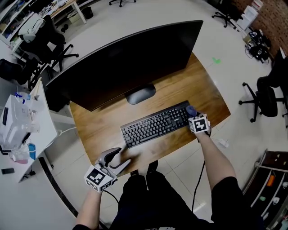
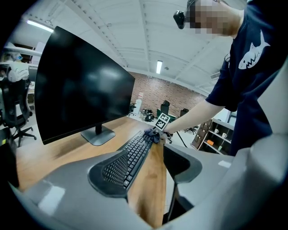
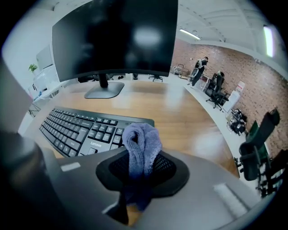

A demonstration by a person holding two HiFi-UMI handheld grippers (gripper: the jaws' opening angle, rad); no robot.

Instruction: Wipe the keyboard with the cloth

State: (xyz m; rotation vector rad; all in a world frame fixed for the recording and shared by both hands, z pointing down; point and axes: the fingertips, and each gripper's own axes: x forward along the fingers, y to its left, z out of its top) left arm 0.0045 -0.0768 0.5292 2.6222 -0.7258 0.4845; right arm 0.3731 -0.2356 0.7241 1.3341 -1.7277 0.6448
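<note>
Blue cloth (image 3: 142, 143) pinched between right gripper (image 3: 138, 176) jaws; keyboard (image 3: 76, 128) beside

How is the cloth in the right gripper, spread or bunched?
Bunched: the cloth is a folded wad pinched in the right gripper, poking up by the keyboard.

The cloth (image 3: 141, 143) pinched in the right gripper (image 3: 143, 173) is a soft, fuzzy blue-grey fabric with a thick nap, set against that gripper's smooth matt grey plastic shell and its dimpled black pads (image 3: 166, 167). The left gripper (image 2: 150, 168) has the same matt grey plastic and studded black padding. The keyboard (image 1: 155, 125) is matt black plastic on a desk (image 1: 99, 128) of warm brown wood with visible grain and a satin sheen. The monitor (image 1: 130, 58) has a glossy black screen that catches reflections, the floor (image 1: 148, 11) is pale and shiny, and the far wall (image 3: 216, 58) is rough red brick.
</note>
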